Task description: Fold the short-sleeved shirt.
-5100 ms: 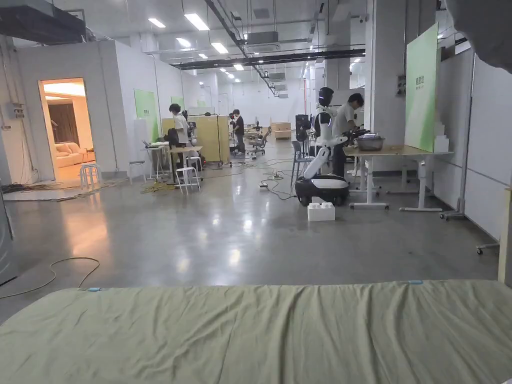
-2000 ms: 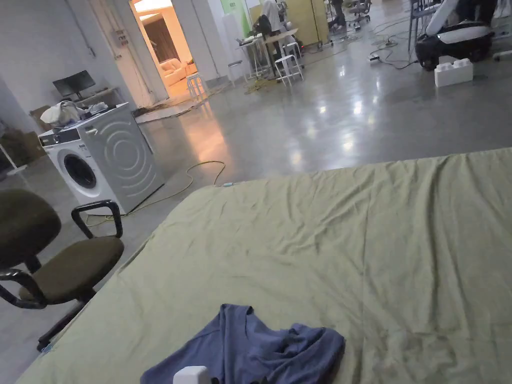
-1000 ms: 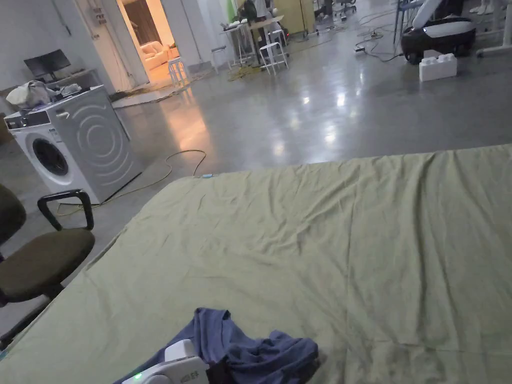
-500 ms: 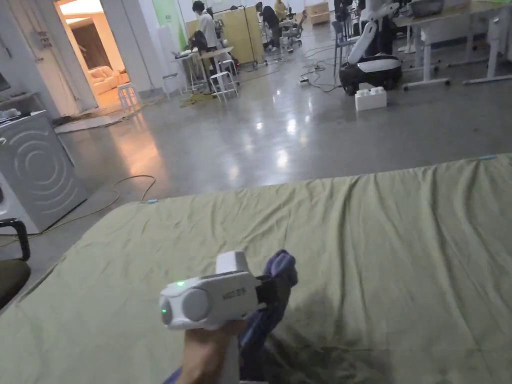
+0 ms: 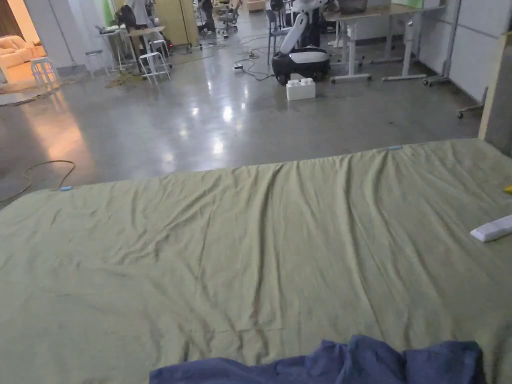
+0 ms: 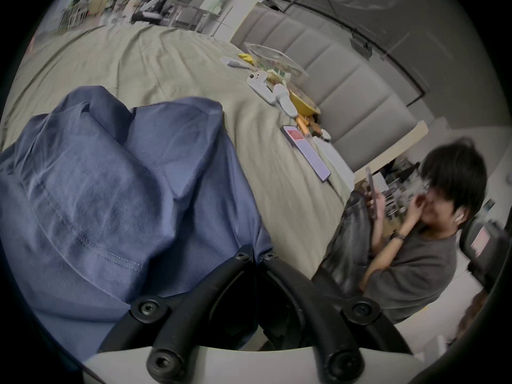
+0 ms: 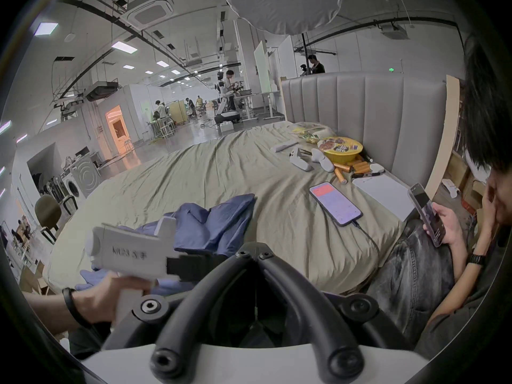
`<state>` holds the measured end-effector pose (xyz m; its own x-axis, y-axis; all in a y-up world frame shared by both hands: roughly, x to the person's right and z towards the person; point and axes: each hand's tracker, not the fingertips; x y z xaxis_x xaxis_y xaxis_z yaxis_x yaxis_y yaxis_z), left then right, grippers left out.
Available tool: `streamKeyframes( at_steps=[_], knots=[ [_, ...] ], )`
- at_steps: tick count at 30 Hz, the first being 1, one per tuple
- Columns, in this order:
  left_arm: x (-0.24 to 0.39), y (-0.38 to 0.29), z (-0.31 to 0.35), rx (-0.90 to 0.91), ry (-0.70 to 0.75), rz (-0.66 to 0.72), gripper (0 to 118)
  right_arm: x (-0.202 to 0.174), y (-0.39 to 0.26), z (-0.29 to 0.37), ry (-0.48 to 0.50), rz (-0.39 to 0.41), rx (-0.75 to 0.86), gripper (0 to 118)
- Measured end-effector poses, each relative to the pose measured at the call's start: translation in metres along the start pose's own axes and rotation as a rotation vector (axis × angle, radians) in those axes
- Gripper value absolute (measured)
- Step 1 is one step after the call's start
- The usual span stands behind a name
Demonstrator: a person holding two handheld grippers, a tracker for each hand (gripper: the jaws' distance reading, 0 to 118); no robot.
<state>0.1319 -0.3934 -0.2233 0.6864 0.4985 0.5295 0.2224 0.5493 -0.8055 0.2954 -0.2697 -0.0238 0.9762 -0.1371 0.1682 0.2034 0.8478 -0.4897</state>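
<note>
Shirt [image 5: 340, 361], blue and crumpled, lies bunched at the near edge of the bed [image 5: 260, 235], and the left gripper [image 6: 256, 258] has its jaws pressed together on a fold of the cloth, while the right gripper [image 7: 253, 254] hangs just beside it with jaws closed on nothing. To do this step well, I judge the garment should be carried toward the middle of the bed and spread flat, with a second corner pinched, before any fold. Printing on the left gripper's white body is too blurred to read.

Crumpled blue shirt [image 5: 350, 362] at near edge of green bedsheet [image 5: 250, 240].
</note>
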Motion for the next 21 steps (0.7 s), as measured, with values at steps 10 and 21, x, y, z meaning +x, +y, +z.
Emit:
streamKeyframes(
  at_steps=[10,21],
  knots=[
    [-0.033,0.026,0.194,0.459,0.138,-0.069,81,-0.046,0.019,-0.026,0.181,0.07,0.07,1],
    [0.01,-0.035,0.409,0.893,0.68,-0.251,45,-0.096,0.069,-0.021,0.327,0.175,0.256,1]
  ],
)
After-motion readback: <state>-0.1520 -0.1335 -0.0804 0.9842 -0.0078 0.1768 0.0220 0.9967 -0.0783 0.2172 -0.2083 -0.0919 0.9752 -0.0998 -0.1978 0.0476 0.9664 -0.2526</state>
